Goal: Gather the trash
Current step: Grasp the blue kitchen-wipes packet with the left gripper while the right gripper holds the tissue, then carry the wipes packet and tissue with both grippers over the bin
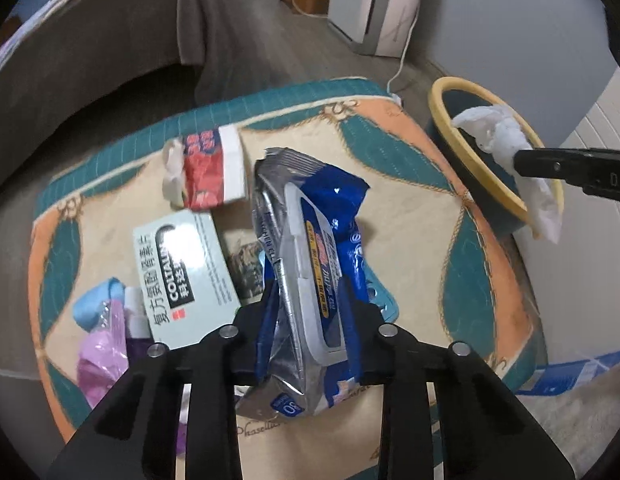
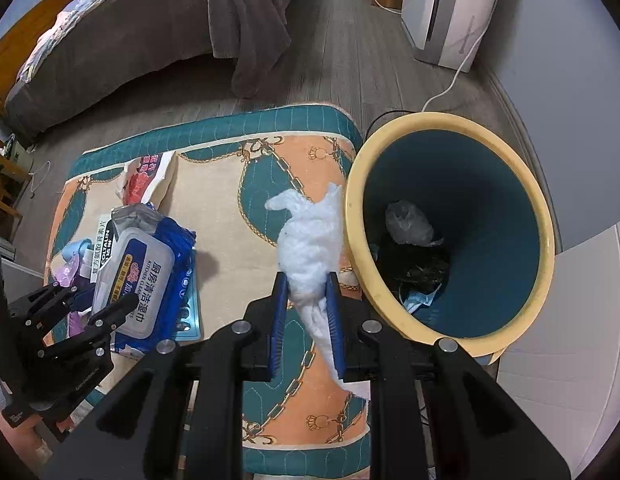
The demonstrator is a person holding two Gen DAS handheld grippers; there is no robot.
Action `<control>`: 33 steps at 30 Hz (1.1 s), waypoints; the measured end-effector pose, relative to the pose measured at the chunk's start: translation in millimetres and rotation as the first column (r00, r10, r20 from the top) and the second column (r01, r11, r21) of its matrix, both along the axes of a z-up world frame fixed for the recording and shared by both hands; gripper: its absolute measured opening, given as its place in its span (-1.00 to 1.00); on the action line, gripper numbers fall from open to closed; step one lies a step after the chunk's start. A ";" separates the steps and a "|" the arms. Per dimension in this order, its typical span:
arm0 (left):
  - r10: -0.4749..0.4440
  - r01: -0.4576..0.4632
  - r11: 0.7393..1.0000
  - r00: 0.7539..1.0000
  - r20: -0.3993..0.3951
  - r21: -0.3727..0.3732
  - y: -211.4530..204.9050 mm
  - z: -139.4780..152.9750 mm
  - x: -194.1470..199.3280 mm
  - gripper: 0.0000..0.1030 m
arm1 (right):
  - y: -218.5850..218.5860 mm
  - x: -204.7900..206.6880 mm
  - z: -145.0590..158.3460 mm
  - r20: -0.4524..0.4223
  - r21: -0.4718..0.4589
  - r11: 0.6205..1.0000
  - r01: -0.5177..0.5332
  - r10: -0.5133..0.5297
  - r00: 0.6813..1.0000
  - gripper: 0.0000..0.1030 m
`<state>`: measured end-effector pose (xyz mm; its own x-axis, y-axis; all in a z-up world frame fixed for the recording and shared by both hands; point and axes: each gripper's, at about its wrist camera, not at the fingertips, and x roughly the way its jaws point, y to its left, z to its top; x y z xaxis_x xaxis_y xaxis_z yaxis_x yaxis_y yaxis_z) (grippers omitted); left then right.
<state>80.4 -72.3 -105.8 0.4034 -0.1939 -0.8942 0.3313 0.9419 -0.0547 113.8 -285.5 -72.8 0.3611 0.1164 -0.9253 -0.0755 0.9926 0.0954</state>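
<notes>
Patterned cloth covers the tabletop [image 2: 245, 208], strewn with packaging. On its left side, the left hand-held gripper [image 1: 310, 312] has clamped onto a blue wet-wipes pack [image 1: 310, 248]. Further right, the right hand-held gripper [image 2: 307, 312] pinches a white tissue [image 2: 310, 240] just beside the yellow-rimmed bin [image 2: 544, 216].

Your left gripper [image 1: 310, 300] covers the lower sides of the wet-wipe pack [image 1: 310, 248], and the pack hides part of the pale medicine box [image 1: 185, 268] and most of the blister tray [image 1: 380, 300] under it. The red packet [image 1: 207, 172] at the far end is blurred, its print unreadable. In the right wrist view, the bin [image 2: 450, 168] holds dark rubbish [image 2: 420, 270] you cannot identify. The quilted mat [image 2: 237, 200] runs under your black gripper frame.
</notes>
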 end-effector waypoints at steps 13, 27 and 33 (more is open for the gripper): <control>-0.073 0.078 0.997 0.974 0.217 -0.015 -16.8 62.4 -11.6 -0.46 | -16.1 -0.3 18.3 0.049 0.063 0.997 0.034 -0.037 0.998 -0.64; -0.085 0.086 0.996 0.973 0.217 0.003 -25.8 59.8 -6.3 -0.46 | -27.3 0.1 17.4 0.041 0.086 0.994 0.065 -0.068 0.997 -0.64; -0.110 0.107 0.994 0.972 0.206 0.027 -34.6 55.5 -11.9 -0.46 | -24.4 2.0 17.4 0.041 0.069 0.996 0.057 -0.060 0.997 -0.64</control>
<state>68.5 -106.9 -50.3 0.5570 -0.2337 -0.7970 0.4345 0.8998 0.0398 115.8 -309.9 -55.3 0.4086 0.1560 -0.8993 -0.0234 0.9868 0.1605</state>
